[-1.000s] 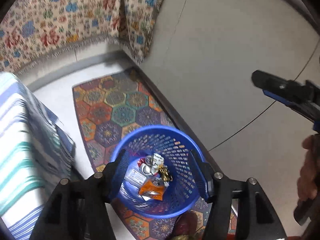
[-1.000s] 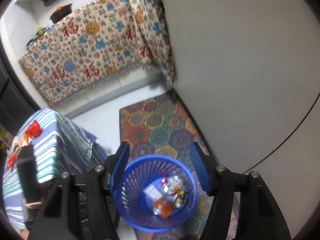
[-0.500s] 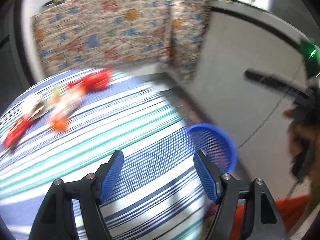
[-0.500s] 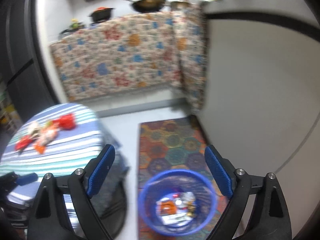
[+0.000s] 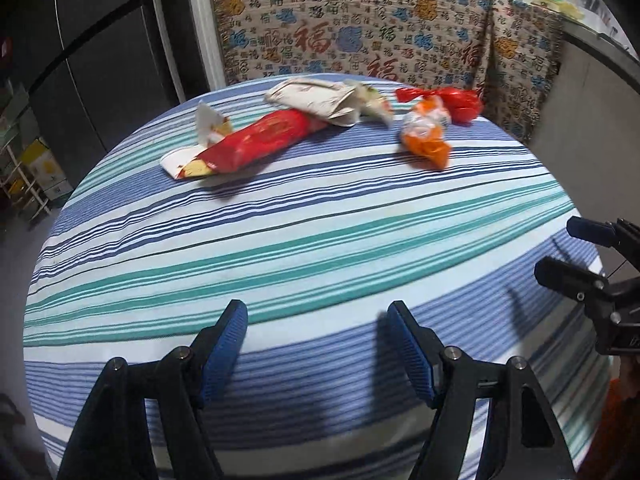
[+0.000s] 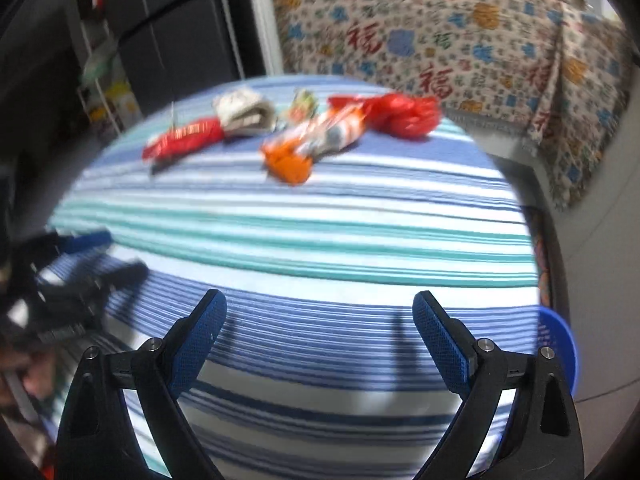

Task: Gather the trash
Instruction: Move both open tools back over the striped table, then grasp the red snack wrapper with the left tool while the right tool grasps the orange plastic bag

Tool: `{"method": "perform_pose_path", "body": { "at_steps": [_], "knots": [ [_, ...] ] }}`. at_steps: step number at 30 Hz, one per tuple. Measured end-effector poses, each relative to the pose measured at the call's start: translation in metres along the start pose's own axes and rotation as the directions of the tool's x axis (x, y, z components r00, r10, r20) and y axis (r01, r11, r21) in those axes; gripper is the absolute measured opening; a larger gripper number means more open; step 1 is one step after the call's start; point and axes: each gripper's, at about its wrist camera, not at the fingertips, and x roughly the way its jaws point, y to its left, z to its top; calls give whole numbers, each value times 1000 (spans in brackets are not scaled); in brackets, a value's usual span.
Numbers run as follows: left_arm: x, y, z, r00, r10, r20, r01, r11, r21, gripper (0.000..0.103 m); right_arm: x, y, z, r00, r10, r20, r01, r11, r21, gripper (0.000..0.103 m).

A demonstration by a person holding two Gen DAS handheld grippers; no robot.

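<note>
Both views have swung from the basket up to the tabletop. Left gripper and right gripper: jaws open, empty. Remaining trash, apparently wrappers, lies at the far edge; next pickup pending.

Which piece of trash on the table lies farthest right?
The crumpled red plastic bag, just past the orange snack packet; the long red wrapper and white paper wad lie further left.
</note>
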Motion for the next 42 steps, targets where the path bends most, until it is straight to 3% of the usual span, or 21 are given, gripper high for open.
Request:
{"method": "perform_pose_path", "body": {
  "at_steps": [5,10,13,17,21,26,28,29,30,31,35,39,42],
  "knots": [
    [8,14,5,999,-17,29,17,1000,-12,82,26,4,4,998,-22,-55,22,1000,10,96],
    [17,16,13,1000,-20,17,20,1000,-2,93,36,12,11,997,-64,-36,63,998,-14,102],
    [21,22,20,1000,-24,3,24,1000,19,94,40,13,16,997,-67,-38,66,998,-17,103],
    [14,47,43,998,38,48,-39,999,8,93,43,13,19,997,-64,-39,63,998,-19,103],
    [17,71,80,996,-53,67,53,999,8,93,43,13,19,997,-63,-40,63,998,-19,103],
    [35,63,98,996,-63,69,54,991,126,93,43,13,19,997,-64,-40,63,998,-18,103],
    [41,57,99,995,-87,56,77,984,163,88,43,13,19,997,-63,-40,62,998,-18,103],
    [44,53,99,995,-91,45,82,981,175,69,43,13,19,997,-63,-40,62,998,-18,103],
    [47,50,98,995,-94,22,88,978,187,38,43,13,19,997,-63,-40,62,998,-18,103],
    [49,48,96,995,-98,2,96,977,190,23,43,13,19,997,-63,-40,62,998,-18,103],
    [38,42,83,996,-83,7,81,986,149,20,43,12,19,997,-62,-40,62,998,-18,103],
    [6,33,50,998,-60,-6,60,997,37,20,43,13,19,998,-56,-39,55,998,-18,103],
    [-14,16,20,998,-58,-5,59,998,20,22,43,14,19,998,-55,-40,54,998,-22,103]
  ]
}}
